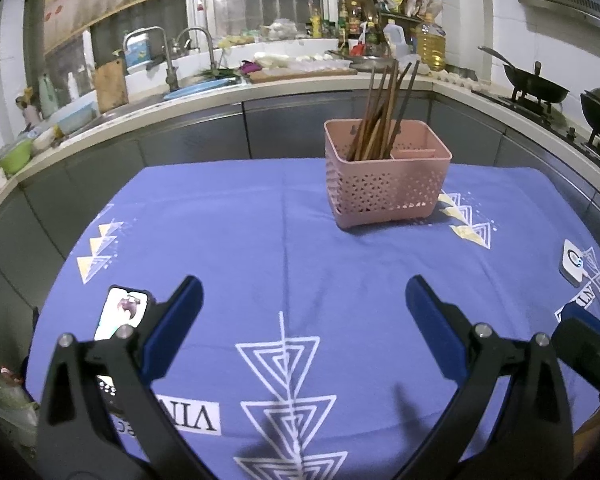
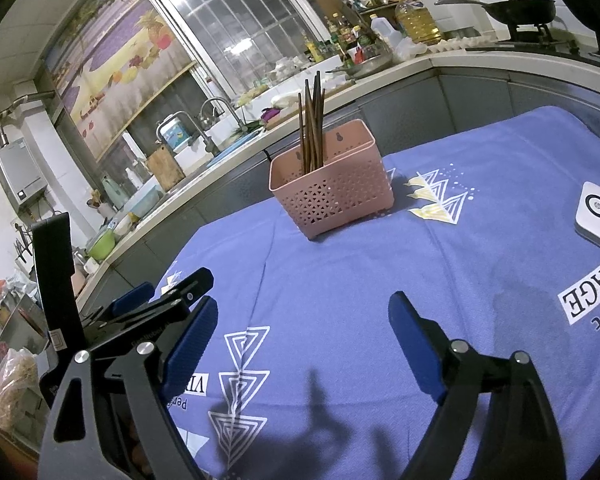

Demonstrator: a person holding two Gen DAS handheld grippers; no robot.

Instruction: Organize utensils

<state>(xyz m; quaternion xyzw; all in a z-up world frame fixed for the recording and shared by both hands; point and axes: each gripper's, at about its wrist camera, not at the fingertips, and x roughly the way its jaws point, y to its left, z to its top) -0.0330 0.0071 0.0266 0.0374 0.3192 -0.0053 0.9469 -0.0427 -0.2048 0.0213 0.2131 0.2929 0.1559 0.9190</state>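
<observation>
On the far side of the table point(image 1: 228, 216) stands the basket point(image 1: 386, 184), chopsticks point(image 1: 380, 116) upright in its left compartment. Both grippers, left point(image 1: 304, 300) and right point(image 2: 302, 320), hover near with fingers wide, empty. Sorting looks nearly done; any next move needs a loose utensil, none visible.

The counter is covered by a blue-violet cloth point(image 1: 228, 240) printed with white and yellow triangles and the word "VINTAGE". From the left wrist view, a pink perforated plastic basket point(image 1: 384, 184) holding brown wooden chopsticks point(image 1: 380, 120) stands on it at one o'clock. A small white square device point(image 1: 574, 264) lies at three o'clock, and a phone with a lit screen point(image 1: 120, 314) at nine o'clock.
</observation>
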